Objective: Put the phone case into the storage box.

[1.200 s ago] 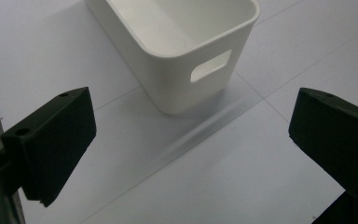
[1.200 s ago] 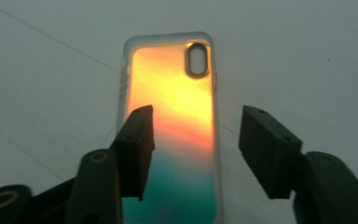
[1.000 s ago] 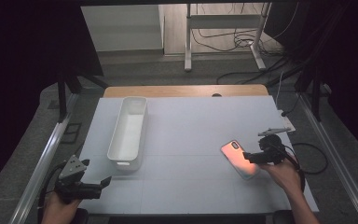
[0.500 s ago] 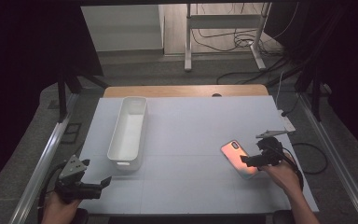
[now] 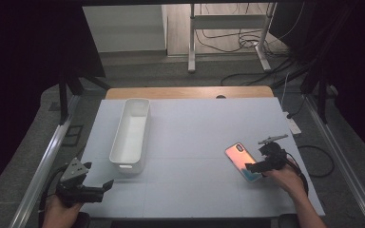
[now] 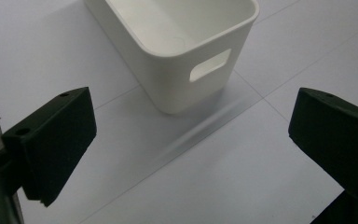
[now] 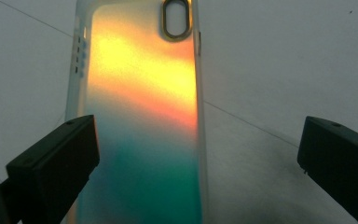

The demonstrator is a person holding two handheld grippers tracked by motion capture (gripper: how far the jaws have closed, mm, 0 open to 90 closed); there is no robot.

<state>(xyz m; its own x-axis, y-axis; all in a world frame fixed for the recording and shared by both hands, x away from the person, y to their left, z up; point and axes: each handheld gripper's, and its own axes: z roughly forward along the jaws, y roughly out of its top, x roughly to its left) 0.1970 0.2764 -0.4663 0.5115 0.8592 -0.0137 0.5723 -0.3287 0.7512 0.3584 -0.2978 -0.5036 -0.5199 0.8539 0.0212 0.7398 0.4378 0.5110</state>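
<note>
In the high view, an iridescent phone case (image 5: 242, 161) lies flat on the white worktop (image 5: 195, 123) near its right edge, with the right hand-held gripper (image 5: 255, 167) low over its near end; its jaws have just been opening and now stand spread. The left hand-held gripper (image 5: 108, 185) hovers at the near left corner, just short of a long white bin (image 5: 131, 134). In the left gripper view, the jaws are wide apart, framing bare worktop (image 6: 242, 177) below the handled end of the bin (image 6: 182, 51). In the right gripper view, the spread jaws straddle the phone case (image 7: 144, 116), its camera cutout at the far end; one jaw overlaps the case's edge, the other stands well apart.
</note>
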